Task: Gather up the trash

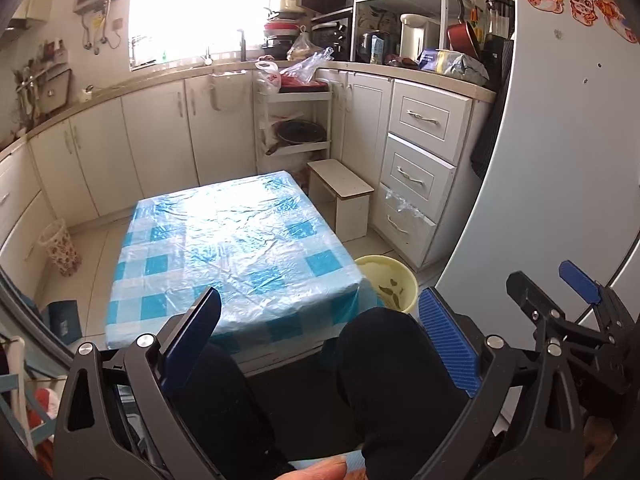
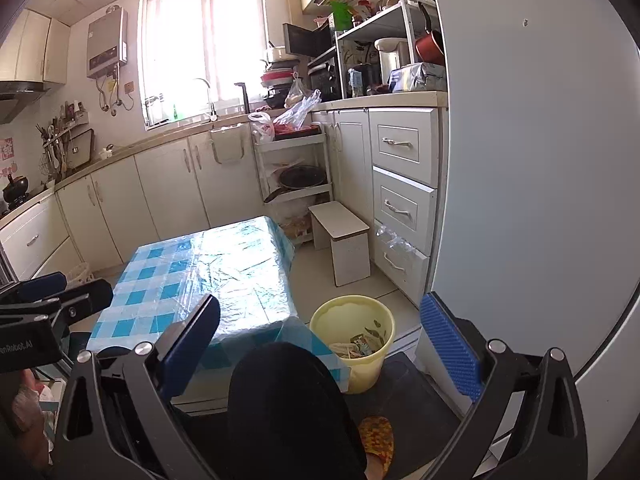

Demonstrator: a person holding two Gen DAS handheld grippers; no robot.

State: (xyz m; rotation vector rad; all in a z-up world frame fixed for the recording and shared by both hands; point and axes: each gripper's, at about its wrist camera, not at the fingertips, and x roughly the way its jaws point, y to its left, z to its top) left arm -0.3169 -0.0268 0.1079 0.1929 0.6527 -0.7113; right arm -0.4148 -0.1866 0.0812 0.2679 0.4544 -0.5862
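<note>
A yellow trash bin [image 2: 354, 332] stands on the floor right of the low table [image 2: 208, 280]; it holds wrappers and scraps. It also shows in the left wrist view [image 1: 390, 282], partly hidden by the table corner and my knee. The table [image 1: 236, 248], under a blue-checked plastic cloth, carries no trash that I can see. My left gripper [image 1: 320, 320] is open and empty, held above my knees short of the table. My right gripper [image 2: 320, 328] is open and empty, near the bin; it also shows in the left wrist view [image 1: 544, 280].
A small white stool [image 2: 340, 240] stands beyond the bin by the drawers [image 2: 404, 196]. The white fridge [image 2: 532, 160] fills the right side. A white shelf cart [image 2: 296, 168] with pans and bags sits in the corner. A patterned basket [image 1: 60, 246] is on the floor left of the table.
</note>
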